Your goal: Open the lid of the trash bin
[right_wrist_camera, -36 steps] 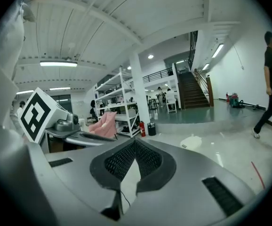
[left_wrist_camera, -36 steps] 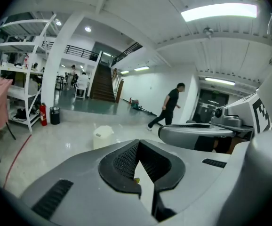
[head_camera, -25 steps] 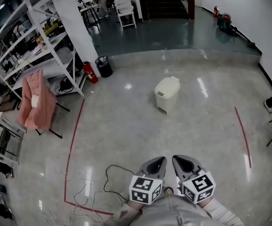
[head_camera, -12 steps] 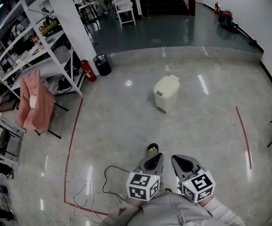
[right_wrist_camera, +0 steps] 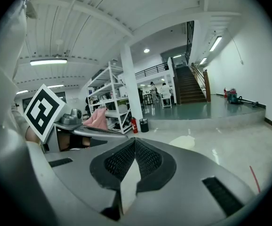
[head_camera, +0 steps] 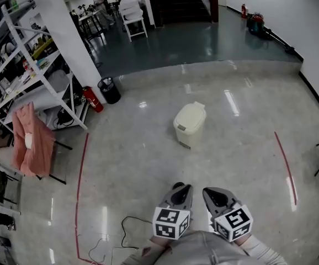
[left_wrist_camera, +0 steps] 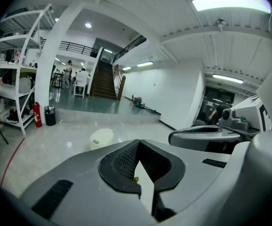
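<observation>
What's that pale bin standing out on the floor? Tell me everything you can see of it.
The trash bin is a small cream box, plastic by its look, with rounded corners and a slightly domed lid, which is shut. A darker bit at its foot may be a pedal. It stands upright and alone on the shiny floor. Nothing touches it: the left gripper and right gripper are well short of it.

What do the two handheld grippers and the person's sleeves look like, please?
Both the left gripper and the right gripper have smooth grey, rounded shells that taper to jaws lined with black textured pads. Each carries a white cube with black square markers: the left cube and the right cube. The person wears light grey sleeves.
</observation>
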Motion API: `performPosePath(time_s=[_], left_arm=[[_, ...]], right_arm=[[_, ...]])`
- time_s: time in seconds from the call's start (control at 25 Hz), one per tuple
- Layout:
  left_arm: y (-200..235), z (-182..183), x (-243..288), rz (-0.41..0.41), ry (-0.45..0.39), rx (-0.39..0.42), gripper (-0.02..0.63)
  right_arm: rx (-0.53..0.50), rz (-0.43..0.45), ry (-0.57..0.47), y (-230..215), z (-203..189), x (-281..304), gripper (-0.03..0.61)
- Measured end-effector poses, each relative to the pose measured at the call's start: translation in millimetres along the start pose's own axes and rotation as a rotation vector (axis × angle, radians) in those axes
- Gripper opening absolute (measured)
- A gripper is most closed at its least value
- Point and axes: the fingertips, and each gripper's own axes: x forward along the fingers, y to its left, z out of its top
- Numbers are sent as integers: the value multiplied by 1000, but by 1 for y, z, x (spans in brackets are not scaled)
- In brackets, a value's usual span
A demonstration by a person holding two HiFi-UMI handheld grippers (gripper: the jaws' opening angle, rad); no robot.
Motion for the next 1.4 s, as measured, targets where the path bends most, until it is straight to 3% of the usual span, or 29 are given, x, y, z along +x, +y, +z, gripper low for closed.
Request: performPosePath(time_s=[0.8, 1.16, 1.4], left_arm=[[165, 130, 173, -80, 106, 47, 2], [221, 137, 224, -103, 169, 28, 3], [258, 123, 262, -112, 216, 25, 3]], right_arm=[[93, -105, 34, -138, 98, 216, 3], [125, -131, 67, -170, 106, 295, 3], [142, -155, 106, -191, 99, 333, 3]])
